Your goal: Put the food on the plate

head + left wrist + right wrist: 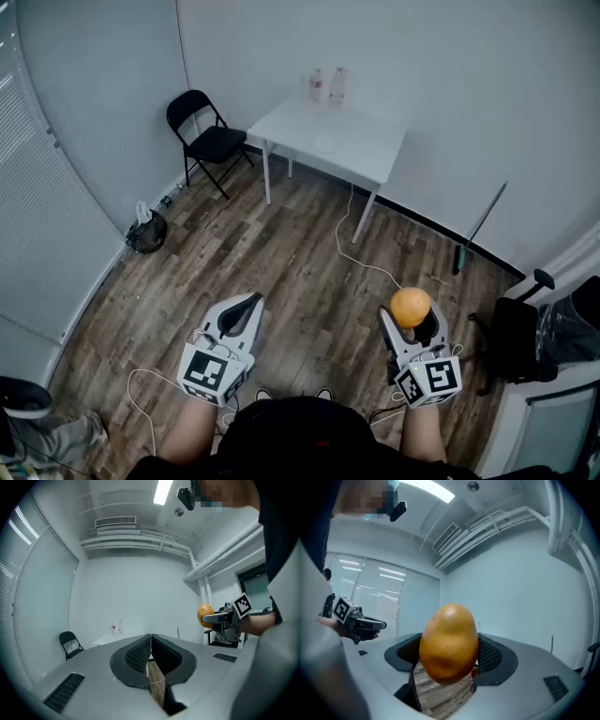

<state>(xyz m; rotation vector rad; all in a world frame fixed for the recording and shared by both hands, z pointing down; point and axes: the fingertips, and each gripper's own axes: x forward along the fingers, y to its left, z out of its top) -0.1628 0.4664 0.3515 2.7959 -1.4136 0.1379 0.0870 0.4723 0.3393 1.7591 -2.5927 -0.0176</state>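
Note:
A round orange-yellow piece of food [411, 307] sits between the jaws of my right gripper [412, 317], which is shut on it and held at waist height over the wooden floor. In the right gripper view the food [449, 643] fills the gap between both black pads. My left gripper [251, 302] is level with it to the left, its jaws shut together with nothing in them [151, 638]. From the left gripper view the food [205, 613] shows at the right. A faint pale round shape [326, 144], perhaps a plate, lies on the far white table.
The white table [366, 155] stands against the far wall with two bottles [326, 86] on it. A black folding chair [208, 141] is to its left, a dark bag [147, 232] by the left wall. A cable [361, 253] crosses the floor; an office chair [516, 337] stands right.

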